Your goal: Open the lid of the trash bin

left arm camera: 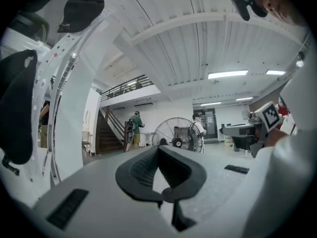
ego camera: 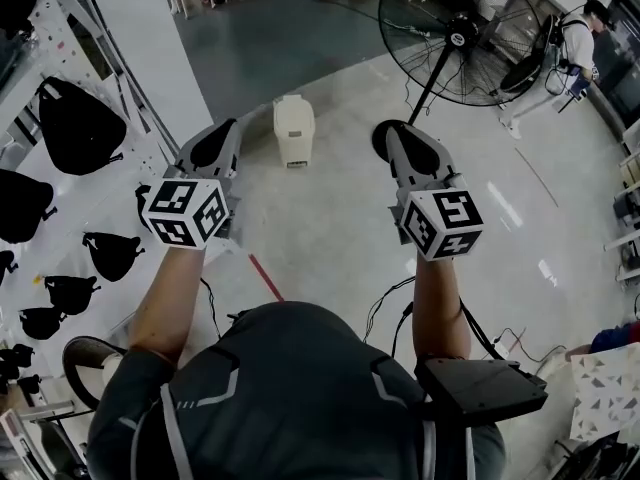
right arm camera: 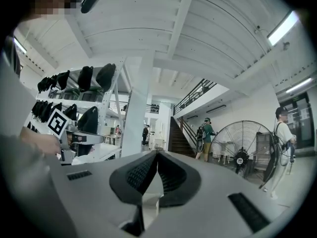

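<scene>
Cream plastic, that's the trash bin (ego camera: pixel 294 128), standing on the pale floor (ego camera: pixel 330 228) straight ahead of the person, lid down. In the head view it sits between the two grippers and beyond their tips, well apart from both.

Left gripper (ego camera: pixel 222 134) is held out level, marker cube facing up at the camera. Its own view shows the fingers (left arm camera: pixel 141 168) pressed together at the tip with nothing between them. Right gripper (ego camera: pixel 394 134) is the same: level, out in front, and its fingers (right arm camera: pixel 174 175) meet in a closed point, empty.

Off to the person's left there's a white rack (ego camera: pixel 120 98) hung with black bags (ego camera: pixel 75 128). A short red strip of tape (ego camera: pixel 266 276) lies on the floor just ahead of the person's chest. Up at the right stands a big pedestal fan (ego camera: pixel 460 30) on a dark round base, and past it another person (ego camera: pixel 578 40) in a white top.

Both gripper views look across the hall: the fan, a staircase (left arm camera: pixel 106 133) climbing to a railed upper level, and a figure with a backpack (right arm camera: pixel 205 133) near its foot. The bin itself doesn't show in either gripper view.
</scene>
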A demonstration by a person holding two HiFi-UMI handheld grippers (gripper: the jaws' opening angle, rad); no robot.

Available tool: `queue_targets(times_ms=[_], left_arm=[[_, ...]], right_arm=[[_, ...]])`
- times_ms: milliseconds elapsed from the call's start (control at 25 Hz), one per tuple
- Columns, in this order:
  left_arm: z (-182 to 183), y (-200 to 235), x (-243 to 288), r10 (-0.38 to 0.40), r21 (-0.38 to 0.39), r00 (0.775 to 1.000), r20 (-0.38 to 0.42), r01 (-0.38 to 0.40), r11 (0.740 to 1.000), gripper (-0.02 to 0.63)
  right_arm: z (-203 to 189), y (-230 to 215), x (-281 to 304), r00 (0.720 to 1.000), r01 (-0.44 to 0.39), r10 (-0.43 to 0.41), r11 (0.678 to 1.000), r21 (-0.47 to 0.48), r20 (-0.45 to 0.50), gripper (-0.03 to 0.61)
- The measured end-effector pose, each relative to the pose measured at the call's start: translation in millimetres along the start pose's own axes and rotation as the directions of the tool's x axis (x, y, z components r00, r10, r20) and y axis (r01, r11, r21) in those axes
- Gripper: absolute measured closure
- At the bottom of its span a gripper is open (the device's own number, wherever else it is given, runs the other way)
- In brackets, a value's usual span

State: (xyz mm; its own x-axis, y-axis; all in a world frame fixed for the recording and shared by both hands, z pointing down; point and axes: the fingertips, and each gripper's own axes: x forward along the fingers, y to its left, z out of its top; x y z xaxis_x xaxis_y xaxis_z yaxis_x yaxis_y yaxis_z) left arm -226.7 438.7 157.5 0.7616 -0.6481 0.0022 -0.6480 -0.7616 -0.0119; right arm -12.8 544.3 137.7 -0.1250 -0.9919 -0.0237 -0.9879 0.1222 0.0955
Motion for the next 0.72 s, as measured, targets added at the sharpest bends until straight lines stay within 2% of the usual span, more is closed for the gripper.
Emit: queue_targets(times_ms=[160, 280, 480, 720], left_arm=[[-7, -12, 30, 0.025, 0.022, 1.0, -0.013, -0.025, 0.999, 0.604], [-14, -3, 38, 0.031, 0.021, 0.999, -0.033, -0.031, 0.999, 0.604], [-24, 12, 69, -0.023, 0.01, 0.999, -0.03, 0.023, 1.0, 0.604], [-26, 67, 131, -0.031, -0.004, 0.999, 0.031, 0.031, 1.0, 0.604]], right_arm=[[-13, -35, 5, 1.0, -0.011, 0.01, 1.0, 0.015, 0.022, 0.551], [-18, -40, 16, 1.0, -0.007, 0.006, 1.0, 0.029, 0.01, 0.551], [-28, -51, 44, 1.0, 0.024, -0.024, 0.999, 0.033, -0.017, 0.551], [-43, -64, 111, 0.997, 0.051, -0.051, 0.999, 0.005, -0.06, 0.551]])
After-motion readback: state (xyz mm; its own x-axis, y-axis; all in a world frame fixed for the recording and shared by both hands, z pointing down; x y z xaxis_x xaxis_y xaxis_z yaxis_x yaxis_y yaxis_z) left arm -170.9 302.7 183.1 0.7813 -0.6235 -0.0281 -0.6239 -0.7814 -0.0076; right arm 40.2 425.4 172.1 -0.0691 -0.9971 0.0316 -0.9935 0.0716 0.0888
